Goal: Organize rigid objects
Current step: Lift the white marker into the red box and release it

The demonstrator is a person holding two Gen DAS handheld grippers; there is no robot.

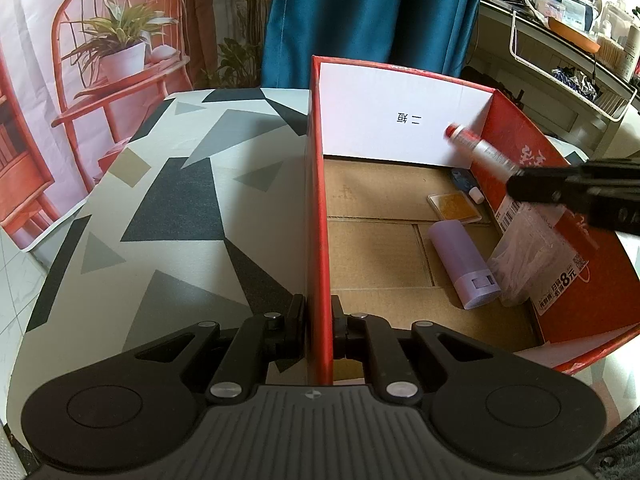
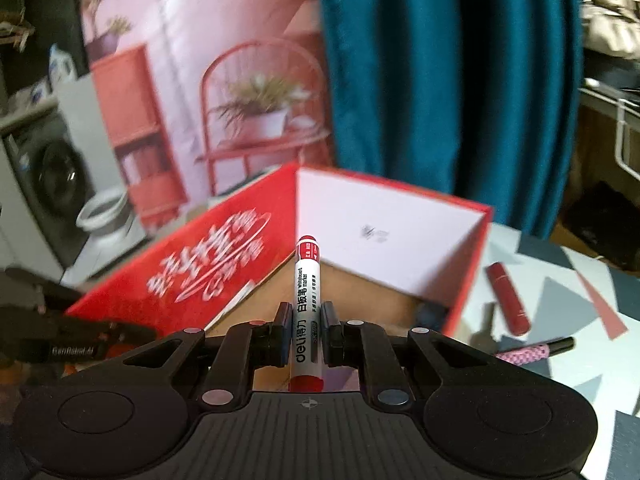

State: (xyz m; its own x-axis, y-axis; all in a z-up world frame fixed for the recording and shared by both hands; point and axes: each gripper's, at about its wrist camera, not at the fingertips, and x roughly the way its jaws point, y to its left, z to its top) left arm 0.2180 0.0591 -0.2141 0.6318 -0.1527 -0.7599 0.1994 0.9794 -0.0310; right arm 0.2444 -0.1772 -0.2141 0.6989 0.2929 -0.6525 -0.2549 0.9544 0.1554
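Observation:
A red cardboard box (image 1: pixel 318 200) stands open on the patterned table. My left gripper (image 1: pixel 319 330) is shut on the box's left wall near its front corner. My right gripper (image 2: pixel 306 330) is shut on a white marker with red ends (image 2: pixel 307 292), held above the box (image 2: pixel 192 276). The marker (image 1: pixel 480 150) and the right gripper also show in the left wrist view (image 1: pixel 516 186), over the box's right side. Inside the box lie a lilac tube (image 1: pixel 464 264), a clear plastic bag (image 1: pixel 524 256), a yellow flat case (image 1: pixel 456 208) and a small blue item (image 1: pixel 466 182).
On the table right of the box lie a dark red tube (image 2: pixel 508 298) and a pink patterned pen (image 2: pixel 532 350). The patterned tabletop (image 1: pixel 160 208) stretches left of the box. A blue curtain (image 1: pixel 368 8) hangs behind. Cluttered shelves (image 1: pixel 580 20) stand at the right.

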